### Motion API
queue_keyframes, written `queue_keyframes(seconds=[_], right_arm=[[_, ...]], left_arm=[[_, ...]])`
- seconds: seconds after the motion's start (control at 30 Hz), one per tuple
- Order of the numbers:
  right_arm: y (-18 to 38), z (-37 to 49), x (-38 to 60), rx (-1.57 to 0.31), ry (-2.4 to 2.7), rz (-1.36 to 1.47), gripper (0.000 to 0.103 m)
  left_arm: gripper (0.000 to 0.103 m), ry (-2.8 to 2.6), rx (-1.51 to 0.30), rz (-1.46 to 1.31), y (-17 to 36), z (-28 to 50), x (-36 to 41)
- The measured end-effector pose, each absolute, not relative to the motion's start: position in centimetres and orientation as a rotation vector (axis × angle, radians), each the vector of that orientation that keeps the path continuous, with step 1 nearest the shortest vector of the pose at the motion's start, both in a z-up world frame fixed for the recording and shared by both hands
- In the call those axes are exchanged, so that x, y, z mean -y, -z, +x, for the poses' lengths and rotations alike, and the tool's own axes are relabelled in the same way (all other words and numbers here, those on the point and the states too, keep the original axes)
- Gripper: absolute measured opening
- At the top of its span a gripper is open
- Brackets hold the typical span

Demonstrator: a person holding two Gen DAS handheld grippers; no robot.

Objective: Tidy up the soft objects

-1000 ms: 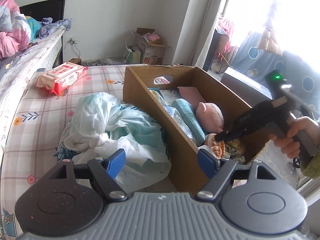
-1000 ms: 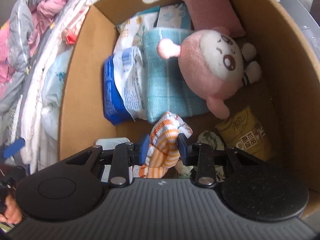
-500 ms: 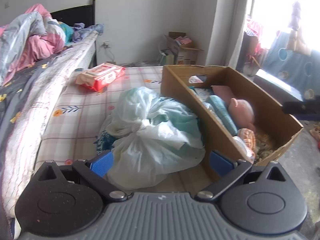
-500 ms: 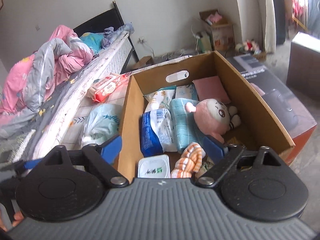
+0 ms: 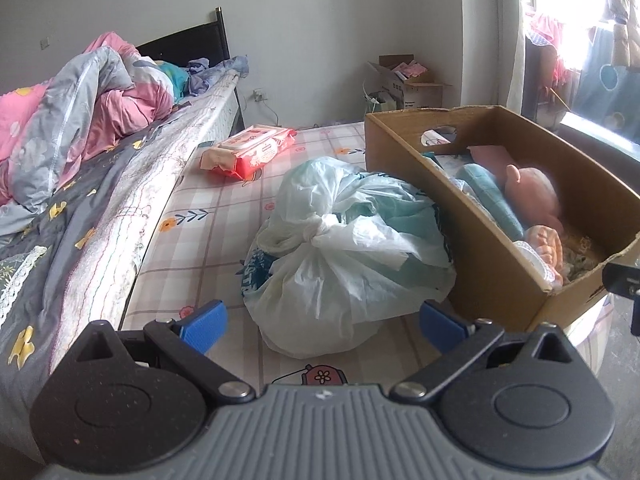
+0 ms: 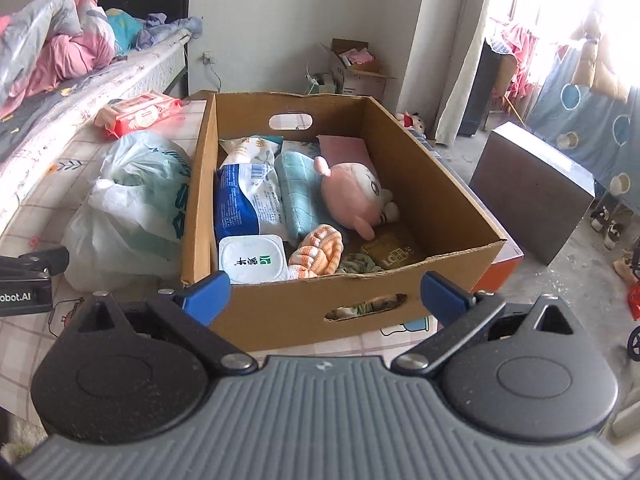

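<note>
Corrugated cardboard box (image 6: 280, 312) is cradling a plush pink toy (image 6: 352, 196) while I am holding the right gripper (image 6: 326, 292), just opening, empty beside a knotted plastic bag (image 5: 344, 248), left gripper (image 5: 324, 320) gaping.

Legible markings: three items carry readable print.
The black gripper body (image 6: 25, 294) at the left edge of the right wrist view reads "obot.AI", cut off by the frame. The dark yellow packet (image 6: 394, 253) in the cardboard box (image 6: 440, 168) shows "LC". The white lidded tub (image 6: 253, 260) bears green characters, too small to read.
</note>
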State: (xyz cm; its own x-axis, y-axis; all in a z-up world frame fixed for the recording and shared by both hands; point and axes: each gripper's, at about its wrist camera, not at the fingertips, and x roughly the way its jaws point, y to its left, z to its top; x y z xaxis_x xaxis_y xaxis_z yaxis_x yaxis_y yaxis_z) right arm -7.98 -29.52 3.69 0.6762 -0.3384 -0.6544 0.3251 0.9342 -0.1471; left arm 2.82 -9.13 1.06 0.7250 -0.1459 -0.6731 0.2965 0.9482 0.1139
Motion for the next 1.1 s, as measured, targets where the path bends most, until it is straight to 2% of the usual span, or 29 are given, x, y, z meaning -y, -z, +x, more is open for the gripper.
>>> queue_keyframes(seconds=[0.27, 1.1], right_arm=[[-3.0, -7.3, 30.1, -0.752, 0.148, 0.220, 0.102], [-1.8, -6.9, 31.5, -0.819, 0.238, 0.184, 0.102]], left_arm=[[0.103, 0.272, -0.786, 0.103, -1.3, 2.6, 8.5], [0.102, 0.280, -0.823, 0.141, -1.2, 1.8, 11.5]])
